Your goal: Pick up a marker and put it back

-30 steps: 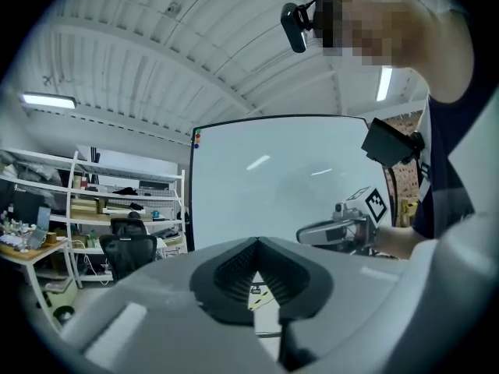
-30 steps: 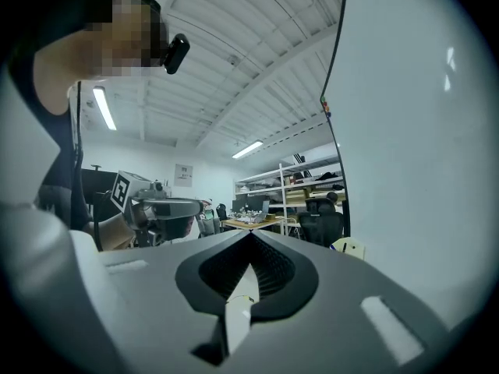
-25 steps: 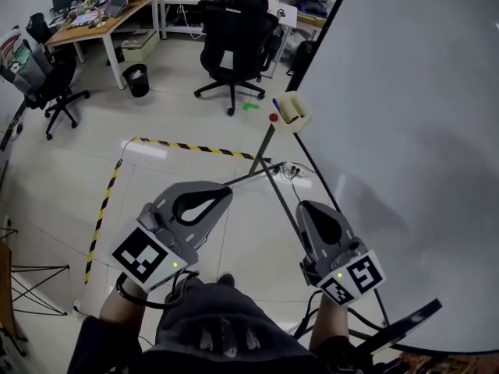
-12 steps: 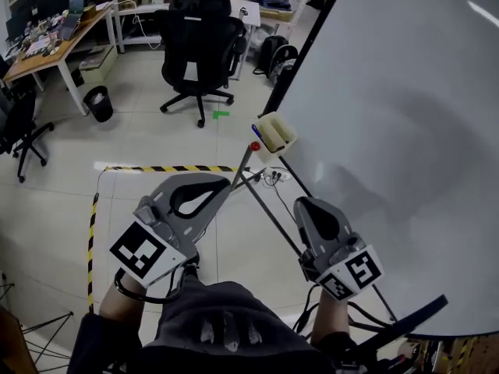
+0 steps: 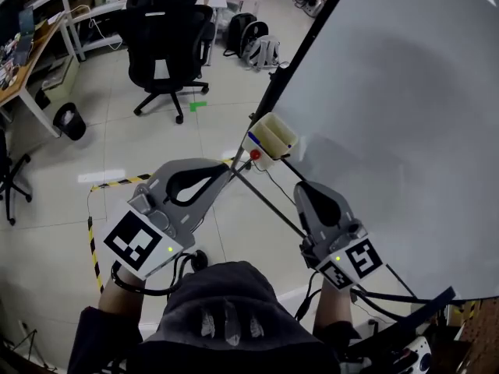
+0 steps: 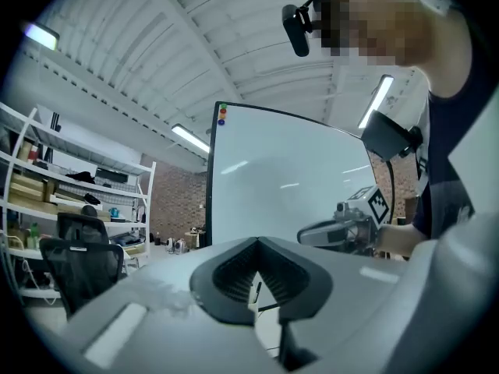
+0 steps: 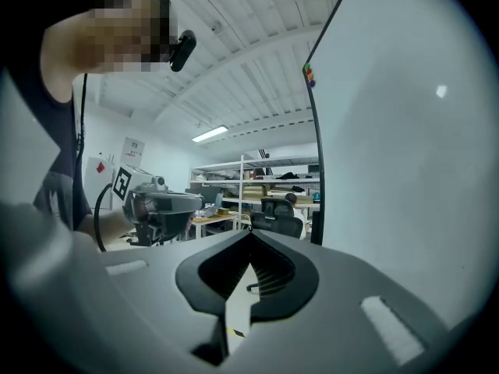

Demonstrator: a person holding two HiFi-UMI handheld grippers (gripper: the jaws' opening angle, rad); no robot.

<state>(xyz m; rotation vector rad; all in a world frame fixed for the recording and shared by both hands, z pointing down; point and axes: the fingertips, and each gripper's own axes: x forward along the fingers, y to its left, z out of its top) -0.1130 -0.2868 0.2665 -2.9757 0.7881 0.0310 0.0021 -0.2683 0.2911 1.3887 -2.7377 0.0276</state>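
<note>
Standing beside a large whiteboard (image 5: pixel 405 115) that fills the right of the scene, a person holds one hand-held gripper in each hand, both pointing away from the body over the pale floor (image 5: pixel 117 154). The left hand-held gripper (image 5: pixel 226 170) has its jaws pressed together with nothing between them, and its own view shows the tips meeting. The right hand-held gripper (image 5: pixel 302 187) is likewise closed tight and empty, close to the board's lower edge. A beige holder (image 5: pixel 274 135) sits at the whiteboard's left edge, just beyond both grippers. A blue marker (image 5: pixel 253 139) shows at the holder's left side, with a red-ended one (image 5: pixel 255 155) just below it. Neither is touched, though the left gripper's tip is near them. A black office chair (image 5: pixel 165 33) stands on the far side of the floor, a dark bin (image 5: pixel 69 121) further left, and yellow-black tape (image 5: pixel 93 240) runs along the floor at the near left.
</note>
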